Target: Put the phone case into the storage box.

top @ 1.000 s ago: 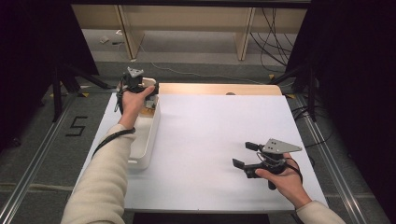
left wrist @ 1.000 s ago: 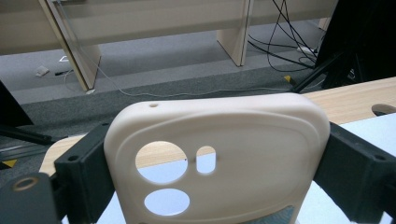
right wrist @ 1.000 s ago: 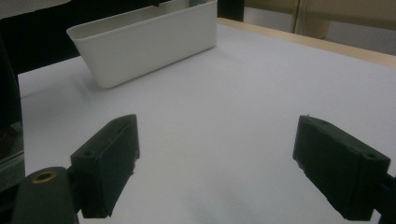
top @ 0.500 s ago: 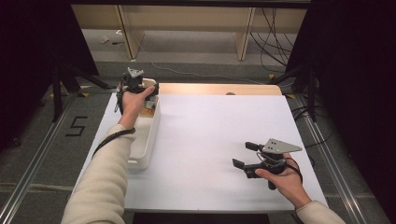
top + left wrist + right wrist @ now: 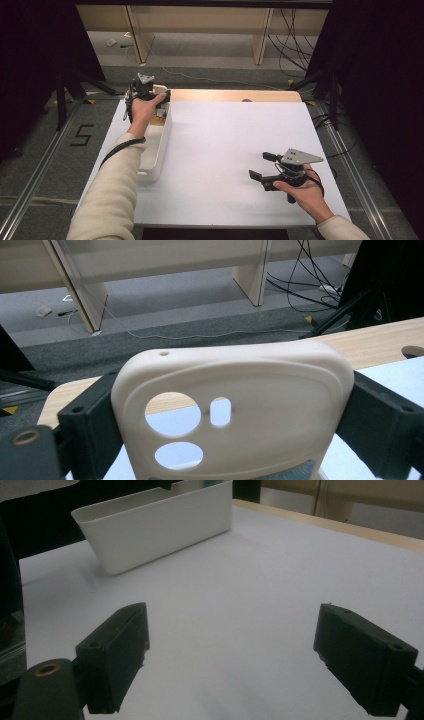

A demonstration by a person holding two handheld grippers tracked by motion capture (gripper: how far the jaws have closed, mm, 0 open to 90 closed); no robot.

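Nothing has changed since a second ago: the left gripper [image 5: 161, 96] still grasps the phone case [image 5: 230, 410] over the bin [image 5: 159, 145] at ten o'clock; the right gripper [image 5: 262, 166] waits, fingers released.

We see a white surface [image 5: 225, 150] with a bare wooden strip [image 5: 235, 95] along its far edge. Beyond it lies grey floor [image 5: 200, 55], where black cables [image 5: 292, 30] trail and pale wooden legs [image 5: 262, 35] stand. A "5" [image 5: 82, 135] marks the floor at left.
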